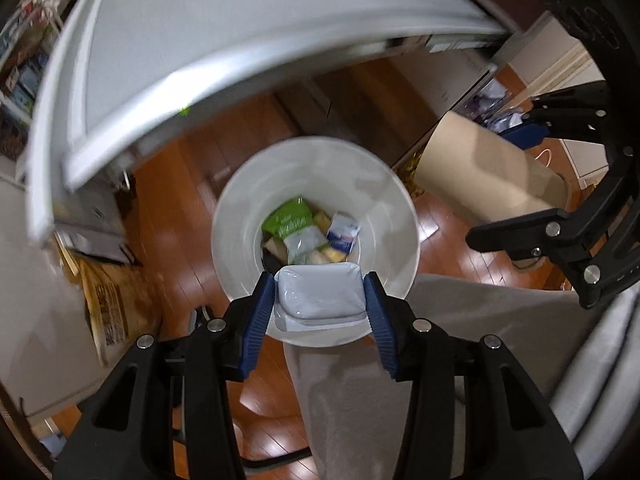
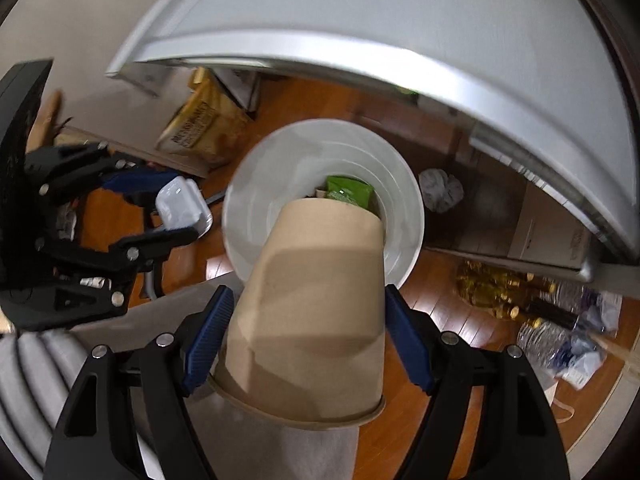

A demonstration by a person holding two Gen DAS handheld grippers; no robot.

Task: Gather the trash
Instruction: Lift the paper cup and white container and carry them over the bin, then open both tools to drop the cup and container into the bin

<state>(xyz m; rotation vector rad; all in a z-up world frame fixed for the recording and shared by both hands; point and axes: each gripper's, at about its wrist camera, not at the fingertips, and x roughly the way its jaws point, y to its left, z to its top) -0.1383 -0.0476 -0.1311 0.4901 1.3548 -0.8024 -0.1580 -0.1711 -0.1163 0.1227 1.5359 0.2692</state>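
A small white plastic tray was pinched between the blue pads of the left gripper, directly above the near rim of a white waste bin that stood on the wooden floor. Below the tips, a green snack bag and other wrappers were seen at the bottom of the bin. A brown paper cup was clamped, base forward, by the right gripper, and much of the bin mouth was hidden by it. A grey table edge was seen beyond the bin, with a printed paper sack and plastic bottles lying off to the sides.
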